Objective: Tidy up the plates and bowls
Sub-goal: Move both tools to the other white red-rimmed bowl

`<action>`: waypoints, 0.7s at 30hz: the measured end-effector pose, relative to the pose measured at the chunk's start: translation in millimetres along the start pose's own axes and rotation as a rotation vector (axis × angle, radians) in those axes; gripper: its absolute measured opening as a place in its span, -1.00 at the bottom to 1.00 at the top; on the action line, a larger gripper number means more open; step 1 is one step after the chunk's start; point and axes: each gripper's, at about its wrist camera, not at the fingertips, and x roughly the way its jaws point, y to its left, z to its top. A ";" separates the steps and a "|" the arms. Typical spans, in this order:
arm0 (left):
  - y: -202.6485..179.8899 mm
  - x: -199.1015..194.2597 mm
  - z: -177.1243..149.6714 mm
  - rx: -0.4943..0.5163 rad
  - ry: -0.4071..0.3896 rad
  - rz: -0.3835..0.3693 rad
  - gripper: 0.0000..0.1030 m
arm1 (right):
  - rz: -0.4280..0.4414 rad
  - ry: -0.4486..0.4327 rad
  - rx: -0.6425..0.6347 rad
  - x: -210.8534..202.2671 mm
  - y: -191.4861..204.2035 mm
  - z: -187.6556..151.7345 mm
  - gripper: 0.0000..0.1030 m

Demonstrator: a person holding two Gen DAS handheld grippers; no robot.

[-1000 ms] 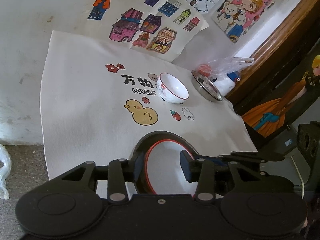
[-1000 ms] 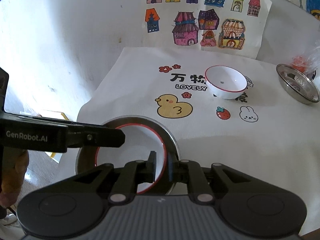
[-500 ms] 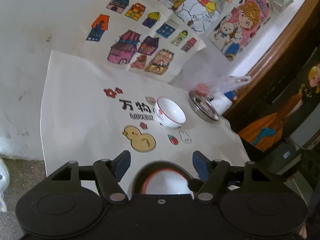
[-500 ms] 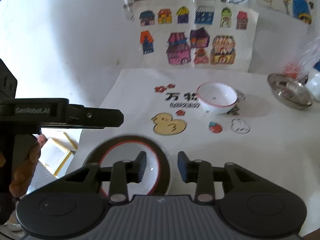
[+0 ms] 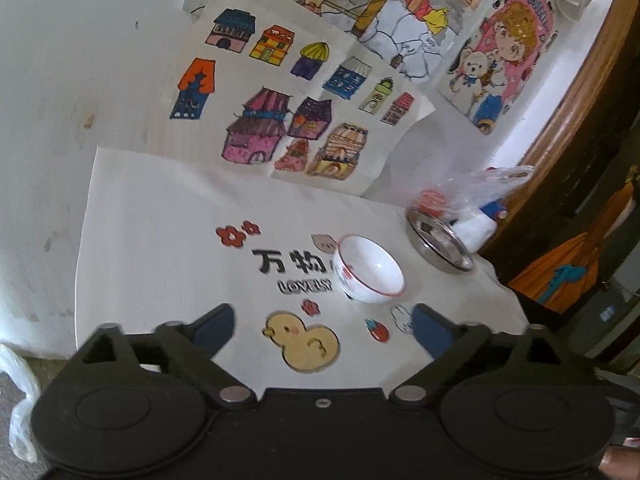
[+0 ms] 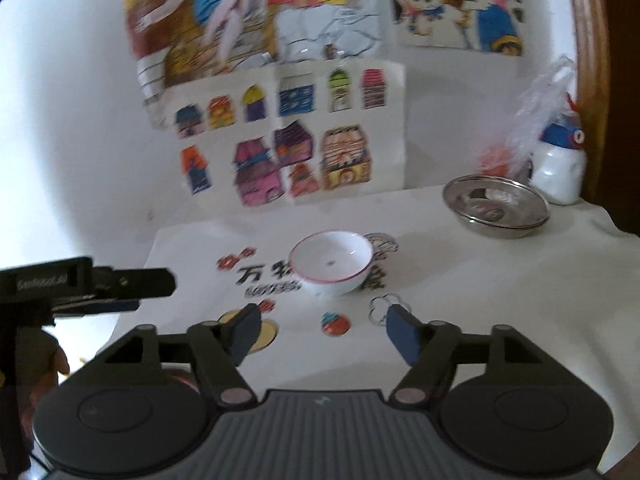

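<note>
A white bowl with a red rim stands upright on the printed white cloth, ahead of both grippers. Further right, near the cloth's back corner, sits a steel bowl. My left gripper hangs open above the duck print with nothing between its fingers. It also shows from the side in the right wrist view, left gripper. My right gripper is open too, short of the white bowl. No plate shows clearly in either view.
A white bottle with a blue cap and a crumpled plastic bag stand behind the steel bowl. Coloured drawings cover the wall. A wooden frame borders the right. The cloth's near edge drops to the floor. A hand holds the left gripper.
Both grippers have opened wide, letting go of the red-rimmed plate in its steel dish, and have lifted and tilted up. The plate has dropped out of view.
</note>
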 end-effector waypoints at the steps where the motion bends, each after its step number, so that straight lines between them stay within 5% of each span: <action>1: -0.6 3.3 1.7 0.006 -0.005 0.011 0.91 | -0.004 -0.003 0.020 3.2 -5.2 1.5 0.50; 12: -1.0 48.2 15.1 0.055 0.026 0.072 0.98 | -0.029 -0.031 0.142 41.0 -38.8 1.6 0.96; 21: -1.9 88.0 26.5 0.117 0.076 0.091 0.98 | -0.031 -0.033 0.204 85.4 -59.5 3.2 0.99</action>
